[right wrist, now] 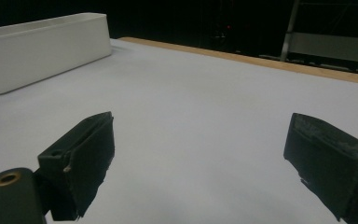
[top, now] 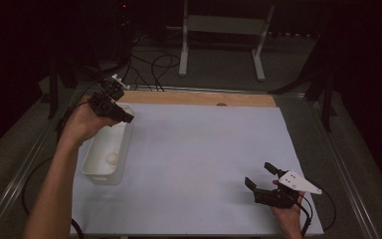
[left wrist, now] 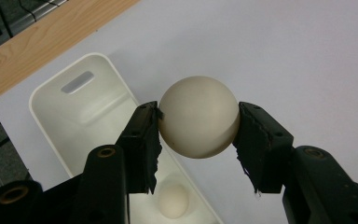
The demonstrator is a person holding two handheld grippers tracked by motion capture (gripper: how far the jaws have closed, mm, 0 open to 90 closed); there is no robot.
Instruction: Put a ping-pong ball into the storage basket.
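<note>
Ball point(left wrist: 199, 116), cream-coloured, round: clamped between the pads of my left gripper point(left wrist: 198, 140), one pad on each side at about its widest part. It hangs in the air above the far end of the white bin point(left wrist: 51, 109), clear of the rim as far as I can tell. A second ball point(left wrist: 173, 199) of the same colour lies on the bin floor, toward the near end.

Step in hand, as I judge it: carrying the ball over the bin for a drop. Next move calls for centring over the open bin, lowering a little so it does not bounce out, then spreading the jaws.

In the high view my left gripper point(top: 114, 107) sits at about 10 o'clock on the table point(top: 204, 149), over the bin's far end.

My right gripper point(top: 262, 178) rests at about 4 o'clock, jaws wide apart, nothing between them, well apart from the bin.
</note>
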